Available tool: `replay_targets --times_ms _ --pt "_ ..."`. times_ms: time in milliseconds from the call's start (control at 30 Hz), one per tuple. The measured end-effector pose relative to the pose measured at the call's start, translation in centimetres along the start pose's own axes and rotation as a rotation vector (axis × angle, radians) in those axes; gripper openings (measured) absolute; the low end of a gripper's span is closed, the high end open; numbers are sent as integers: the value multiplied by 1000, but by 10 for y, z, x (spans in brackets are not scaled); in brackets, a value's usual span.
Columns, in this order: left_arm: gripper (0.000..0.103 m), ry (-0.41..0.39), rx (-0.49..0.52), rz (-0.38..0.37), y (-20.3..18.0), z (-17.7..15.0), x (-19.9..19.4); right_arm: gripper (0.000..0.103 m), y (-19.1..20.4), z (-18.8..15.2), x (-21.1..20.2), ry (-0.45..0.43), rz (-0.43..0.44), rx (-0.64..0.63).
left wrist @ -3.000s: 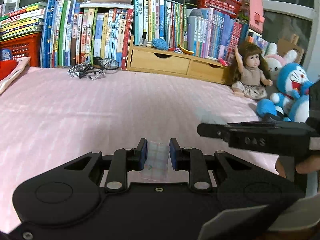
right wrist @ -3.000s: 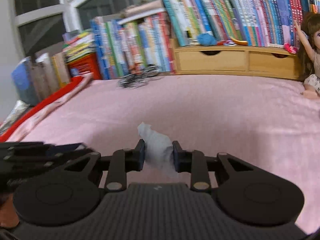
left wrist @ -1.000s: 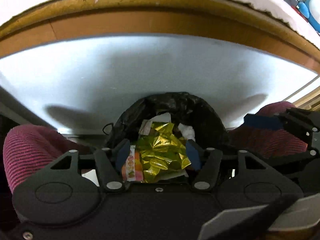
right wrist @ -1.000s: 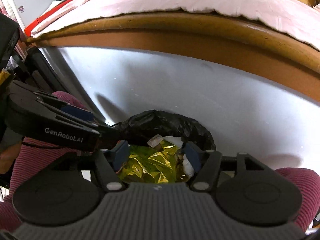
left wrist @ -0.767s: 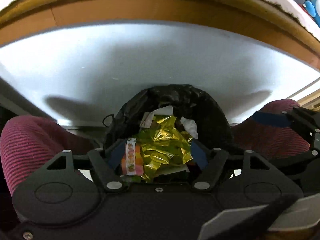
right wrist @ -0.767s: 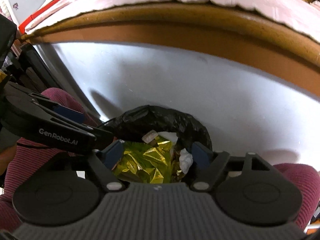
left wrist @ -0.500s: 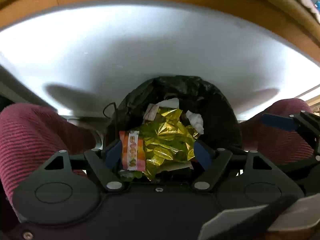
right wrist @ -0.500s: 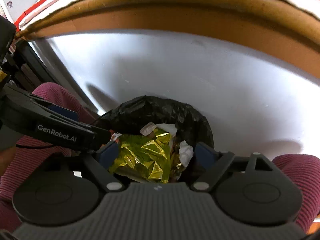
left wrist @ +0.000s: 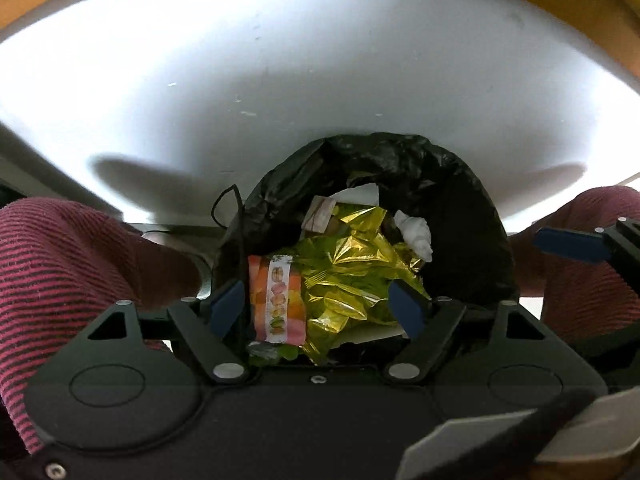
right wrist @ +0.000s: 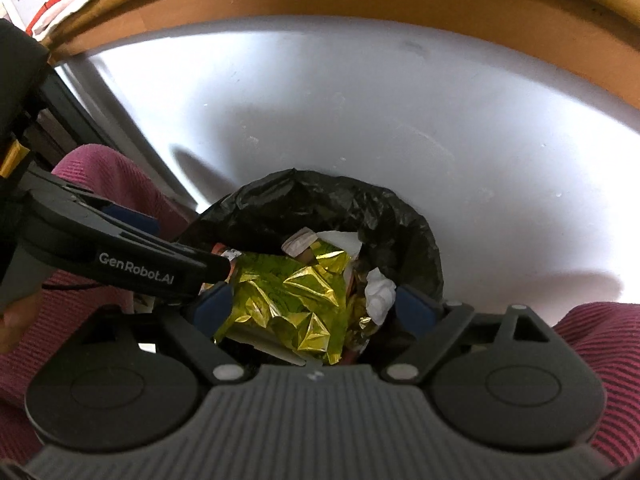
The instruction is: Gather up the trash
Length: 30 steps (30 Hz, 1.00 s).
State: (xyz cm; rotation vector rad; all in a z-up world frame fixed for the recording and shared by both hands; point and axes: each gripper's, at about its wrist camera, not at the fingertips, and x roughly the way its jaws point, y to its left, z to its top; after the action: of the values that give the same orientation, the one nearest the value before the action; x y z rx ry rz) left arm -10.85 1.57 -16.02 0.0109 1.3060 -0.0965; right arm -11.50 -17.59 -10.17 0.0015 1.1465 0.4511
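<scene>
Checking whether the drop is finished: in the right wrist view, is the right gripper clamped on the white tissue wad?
No: the right gripper stands open, and the white tissue wad lies loose in the black trash bag.

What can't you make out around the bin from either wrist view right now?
- Bin body: both views, the black liner covers it.
- Trash under the gold foil: both views, the foil hides it.
- Near edge of the striped wrapper: left view, cut off by the left hand-held gripper.
- Wrapper in the right view: mostly hidden by that gripper's finger.
- White tissue's lower part: right view, hidden among the trash.
</scene>
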Motion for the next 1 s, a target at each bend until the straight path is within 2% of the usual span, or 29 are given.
replay_targets --times_ms 733,1000 --pt "82 -1 -7 5 1 -1 7 94 -2 -3 3 12 3 20" --pt "87 -9 5 8 1 -1 6 94 -1 -4 4 12 -3 19"
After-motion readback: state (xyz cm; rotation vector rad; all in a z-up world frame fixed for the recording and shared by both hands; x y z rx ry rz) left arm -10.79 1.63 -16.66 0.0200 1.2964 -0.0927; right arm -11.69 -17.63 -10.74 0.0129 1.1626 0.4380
